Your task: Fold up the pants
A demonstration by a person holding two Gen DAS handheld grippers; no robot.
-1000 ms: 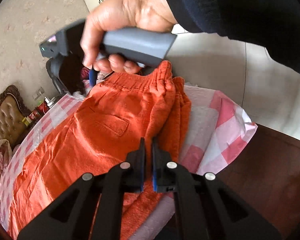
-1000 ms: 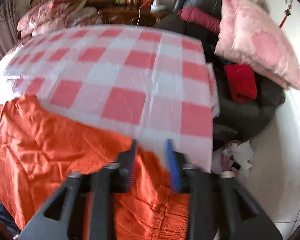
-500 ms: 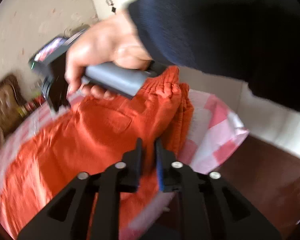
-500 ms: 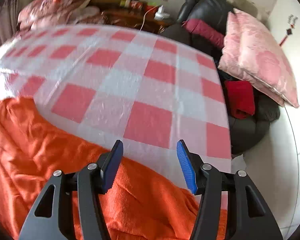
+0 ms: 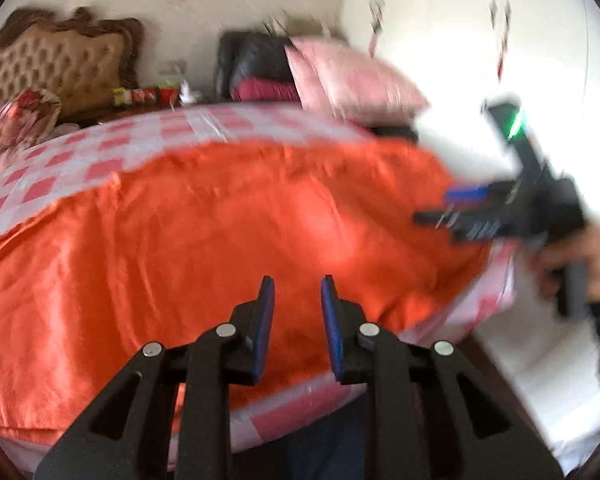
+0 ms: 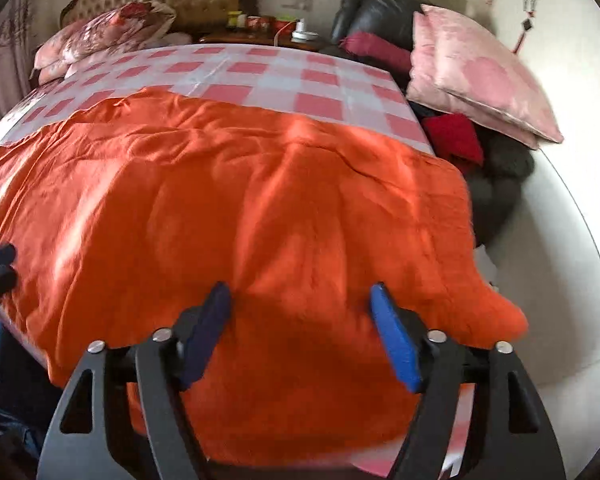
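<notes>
Now your left tool [image 5: 296,300] hangs over the near edge of the pants [image 5: 220,240], with its jaws a little apart and nothing between them. Your right tool [image 6: 300,332] is spread wide and also holds nothing; its fingers [image 6: 392,340] hover just above the cloth near the right end.

The pants are orange and lie flat across the near part of the counter [image 6: 260,68], which carries a pink and white checked cover. They reach from the left side to the right edge, and one corner hangs a little over the near right corner of the counter. The cloth has soft wrinkles; the far strip of the cover is bare.

From the left view you see the right tool at the right side, above the right end of the pants, with your hand [image 5: 592,264] on its handle; this part is blurred. Beyond the counter, at the far right, a pink pillow [image 6: 476,68] leans on a dark chair [image 6: 372,4].
</notes>
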